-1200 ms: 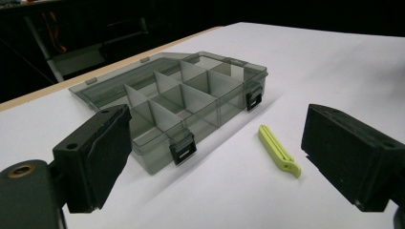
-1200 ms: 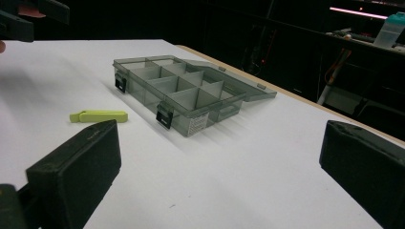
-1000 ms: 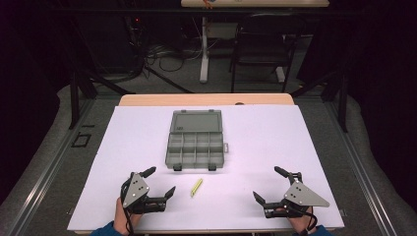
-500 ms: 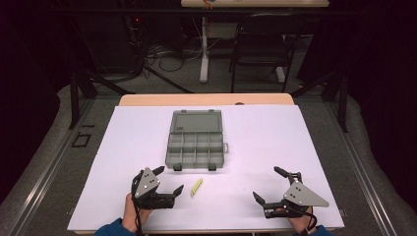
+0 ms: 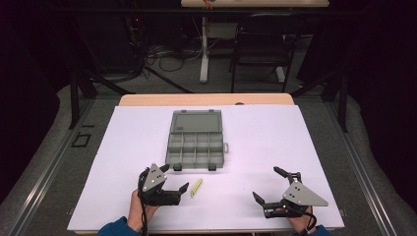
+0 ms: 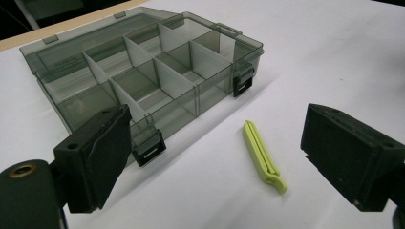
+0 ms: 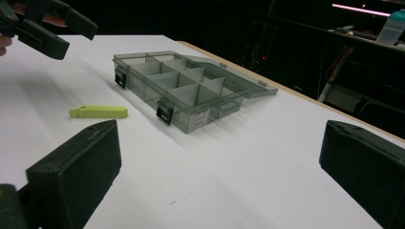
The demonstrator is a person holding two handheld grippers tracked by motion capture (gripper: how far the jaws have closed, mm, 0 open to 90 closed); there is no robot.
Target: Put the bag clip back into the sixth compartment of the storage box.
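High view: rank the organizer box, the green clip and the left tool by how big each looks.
1. Organizer box, largest.
2. Left tool, smaller, open beside the clip.
3. Green clip, smallest, a thin strip.

A white sheet (image 5: 275, 142) covers nearly the whole top of the bench (image 5: 147, 100), whose bare wooden edge shows as a strip along the far side. Grey floor covering (image 5: 49, 147) surrounds the bench, and a square outline of black tape (image 5: 80, 141) is marked on it to the left. Behind the bench stands a dark chair (image 5: 260, 44), with a white post (image 5: 203, 54) just beside it on the left. Tangled cables (image 5: 162, 54) lie on the floor left of that post. A second wooden tabletop (image 5: 255, 3) runs along the top edge. In the right gripper view a pale bottle (image 7: 391, 26) with a teal top stands far back in the dark.
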